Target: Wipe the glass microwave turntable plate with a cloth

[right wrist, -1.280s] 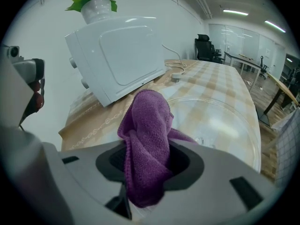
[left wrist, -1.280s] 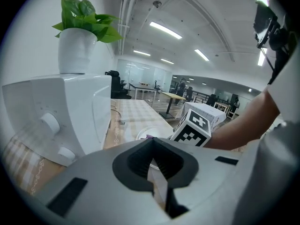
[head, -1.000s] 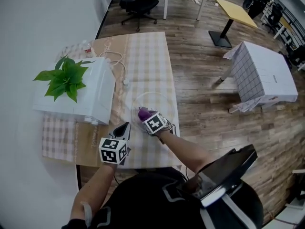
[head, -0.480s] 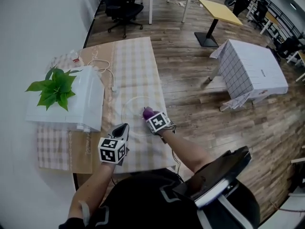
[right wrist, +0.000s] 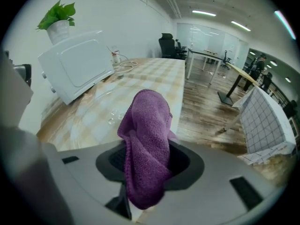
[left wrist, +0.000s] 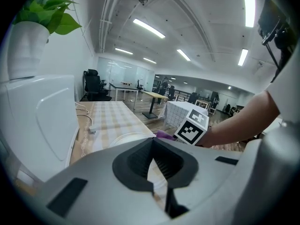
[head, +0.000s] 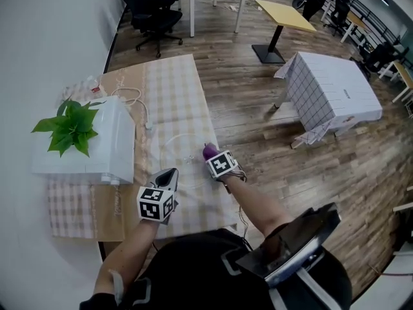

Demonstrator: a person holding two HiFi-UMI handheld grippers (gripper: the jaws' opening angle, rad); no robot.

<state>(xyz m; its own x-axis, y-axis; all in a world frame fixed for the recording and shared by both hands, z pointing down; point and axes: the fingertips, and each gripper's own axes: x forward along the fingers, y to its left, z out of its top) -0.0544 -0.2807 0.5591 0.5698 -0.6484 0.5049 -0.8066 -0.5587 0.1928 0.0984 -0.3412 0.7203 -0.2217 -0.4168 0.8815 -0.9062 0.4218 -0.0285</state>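
The table (head: 171,95) under its checked cover was the biggest thing, and the microwave (head: 90,144) stood on its left part with a plant (head: 68,129) on top, so the right part stayed free for working. The plate (head: 177,150) lay flat there, just beside the microwave and close to the person, probably taken out so that both tools could reach it from above. The left gripper (head: 170,175) pointed at the near rim of the plate with its jaws pressed together and nothing seen between them. I judged that it waited there to steady the plate if it slid, but I could not tell whether the tips touched the glass. The right gripper (head: 213,155) was at the right rim and its jaws pinched the cloth (right wrist: 147,144), a purple one folded into a thick bunch that stood out past the jaws, so the soft part and not the hard tips would meet the glass. Whether the cloth touched the plate was not clear. Some small clear spots, maybe drops (right wrist: 112,117), showed on the glass, so the wiping seemed not finished.
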